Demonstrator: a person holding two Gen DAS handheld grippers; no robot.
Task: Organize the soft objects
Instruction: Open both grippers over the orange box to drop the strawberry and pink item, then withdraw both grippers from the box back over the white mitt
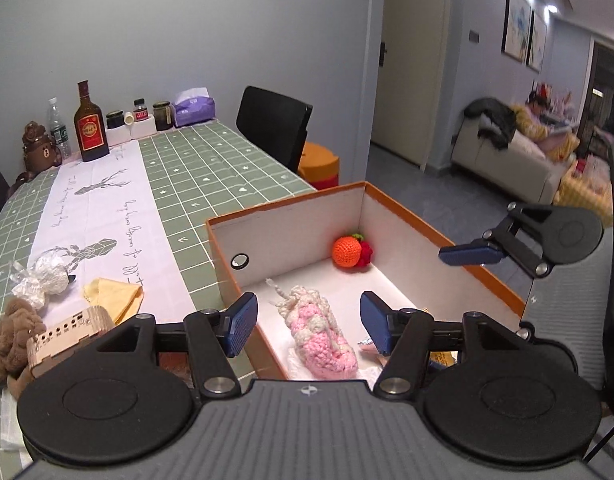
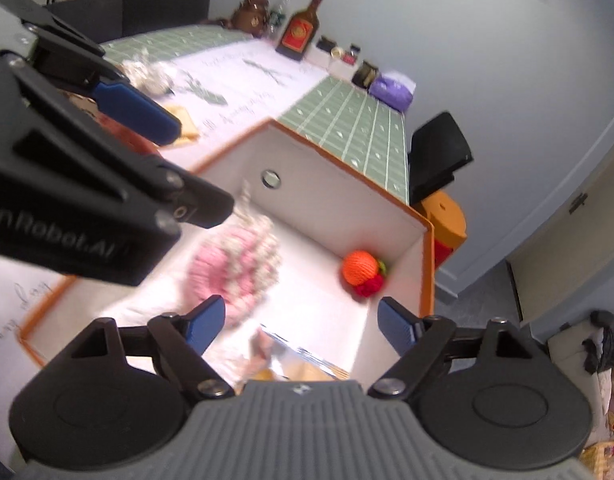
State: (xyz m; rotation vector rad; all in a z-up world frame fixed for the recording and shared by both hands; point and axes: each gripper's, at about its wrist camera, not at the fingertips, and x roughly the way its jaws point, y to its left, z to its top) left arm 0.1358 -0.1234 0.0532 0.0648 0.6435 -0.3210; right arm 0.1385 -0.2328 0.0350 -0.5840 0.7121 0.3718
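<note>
An orange-rimmed box (image 1: 387, 200) with white inner walls stands at the table's near corner. On its floor lies a pink and cream knitted toy (image 1: 323, 336), and an orange knitted ball with red and green bits (image 1: 347, 252) sits in the far corner. My left gripper (image 1: 309, 326) hangs open over the pink toy, its pads clear of it. In the right wrist view my right gripper (image 2: 303, 320) is open above the box floor, with the blurred pink toy (image 2: 239, 268) to its left and the orange ball (image 2: 361, 268) ahead. Neither gripper holds anything.
Left of the box on the table lie a brown plush (image 1: 11, 340), a wooden perforated piece (image 1: 67, 332), a yellow cloth (image 1: 115, 296) and crumpled foil (image 1: 43, 280). A bottle (image 1: 90, 124), jars and a tissue pack (image 1: 194, 110) line the far end. A black chair (image 1: 275, 124) stands beyond.
</note>
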